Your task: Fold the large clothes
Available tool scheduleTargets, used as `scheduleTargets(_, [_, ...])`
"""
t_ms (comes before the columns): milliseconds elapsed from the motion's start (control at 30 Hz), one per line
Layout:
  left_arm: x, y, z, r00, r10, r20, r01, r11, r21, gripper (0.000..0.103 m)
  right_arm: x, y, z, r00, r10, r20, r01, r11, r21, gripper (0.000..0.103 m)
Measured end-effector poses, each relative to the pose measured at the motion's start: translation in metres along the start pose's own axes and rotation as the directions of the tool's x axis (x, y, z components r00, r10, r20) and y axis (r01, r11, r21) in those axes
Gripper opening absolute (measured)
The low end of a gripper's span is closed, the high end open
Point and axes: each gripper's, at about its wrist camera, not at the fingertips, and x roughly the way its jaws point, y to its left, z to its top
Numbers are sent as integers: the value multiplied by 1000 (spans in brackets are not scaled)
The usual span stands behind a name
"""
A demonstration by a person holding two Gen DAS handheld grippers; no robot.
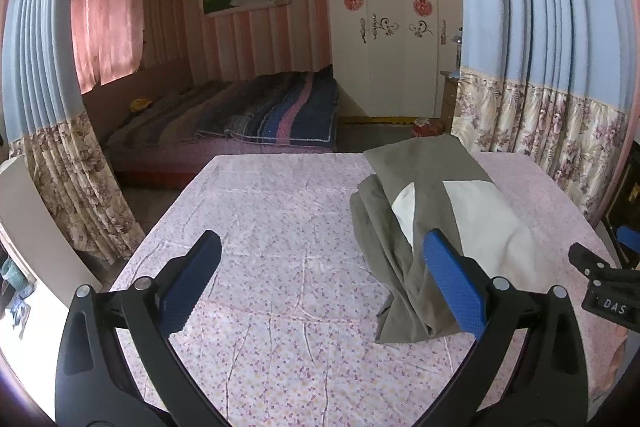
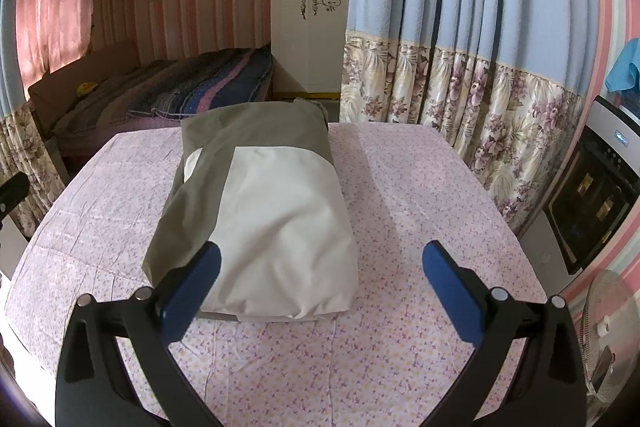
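An olive-green garment with a white lining panel [image 2: 276,219] lies folded into a long bundle on the floral tablecloth [image 2: 400,347]. In the left wrist view the same garment [image 1: 404,227] sits to the right, its near edge rumpled. My left gripper [image 1: 322,259] stands open over bare cloth, its right blue pad [image 1: 452,283] in front of the garment's near fold. My right gripper [image 2: 322,267] is open too, with the garment's near end between and just beyond its fingers, nothing clamped. Part of the right gripper [image 1: 604,287] shows at the left view's right edge.
Blue and floral curtains [image 2: 460,67] hang behind and to the right of the table. Beyond lie a bed with a striped blanket [image 1: 256,111] and a white wardrobe [image 1: 392,27]. An oven [image 2: 596,195] and a fan [image 2: 604,339] stand at the right.
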Motion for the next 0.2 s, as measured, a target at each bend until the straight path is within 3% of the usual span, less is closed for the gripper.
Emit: scheduleTargets(200, [4,3,0,1000,0,-16,0,1000,-7,100,1,0,0,1000,-2,1,2,1000,-2,101])
